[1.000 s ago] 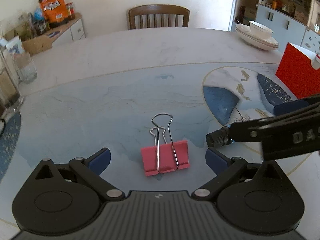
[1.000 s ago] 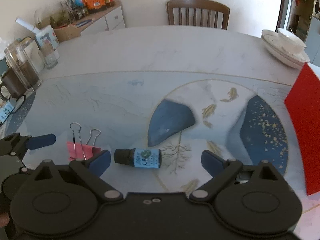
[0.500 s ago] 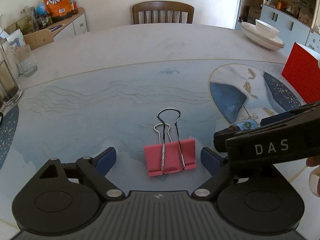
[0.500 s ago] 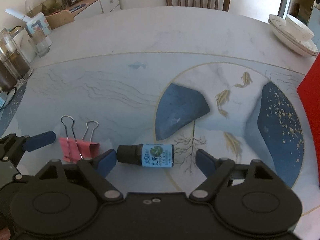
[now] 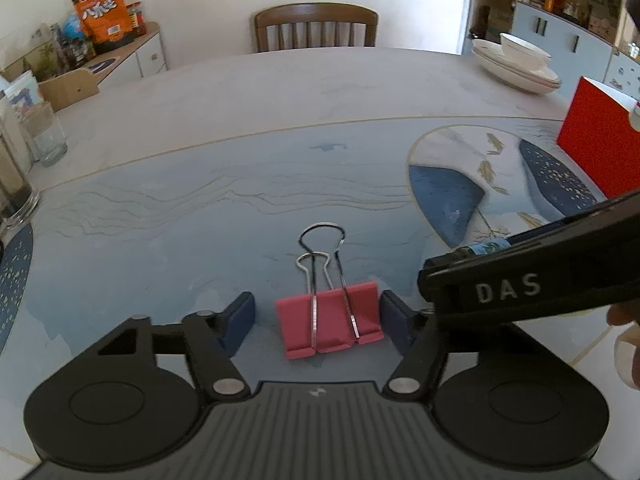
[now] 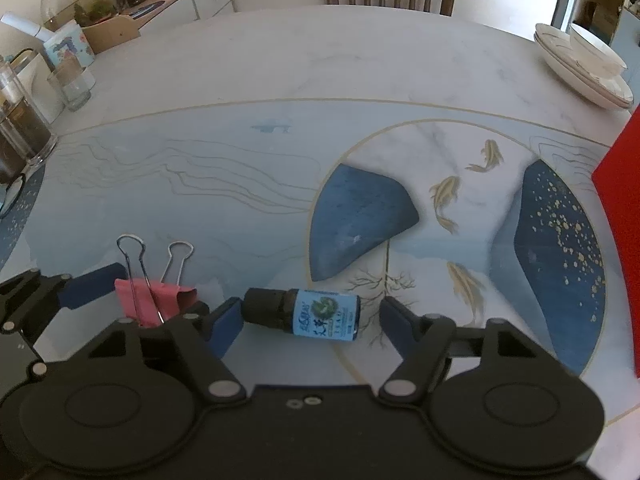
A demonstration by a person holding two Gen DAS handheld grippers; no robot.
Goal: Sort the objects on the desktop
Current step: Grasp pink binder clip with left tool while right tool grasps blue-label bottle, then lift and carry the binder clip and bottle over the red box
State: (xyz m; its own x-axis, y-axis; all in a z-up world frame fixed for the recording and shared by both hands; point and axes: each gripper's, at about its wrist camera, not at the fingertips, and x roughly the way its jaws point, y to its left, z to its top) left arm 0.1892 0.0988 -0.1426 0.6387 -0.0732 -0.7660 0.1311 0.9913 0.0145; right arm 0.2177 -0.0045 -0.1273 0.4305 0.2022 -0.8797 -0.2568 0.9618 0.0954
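Left gripper (image 5: 318,314): its blue fingers (image 5: 239,316) have just been closing around the pink binder clip (image 5: 329,326); the right pad sits just beside the clip's edge, the left one shows a gap, so nothing is clamped.
Binder clip: lies flat on the surface (image 5: 280,120), wire handles folded away from the camera, between the left fingers.
Right gripper (image 6: 310,324): its fingers (image 6: 224,326) have just been closing around the small bottle (image 6: 308,312); the left pad is at the black cap, the right pad stands off from the bottle's base, so the bottle lies loose.
Bottle: on its side, dark cap pointing left, blue label up, at the rim of the painted circle.
In the way: the right gripper's black arm (image 5: 520,280), lettered DAS, crosses just beside the left gripper's right finger and covers most of the bottle in the left view.
Spacing: clip and bottle lie near each other, apart.
Red box (image 5: 596,140): upright at the right edge of the surface.
Stacked plates and bowl (image 6: 584,68): far right.
Glass jars (image 6: 24,128): far left edge.
Wooden chair (image 5: 316,26): behind the far side.
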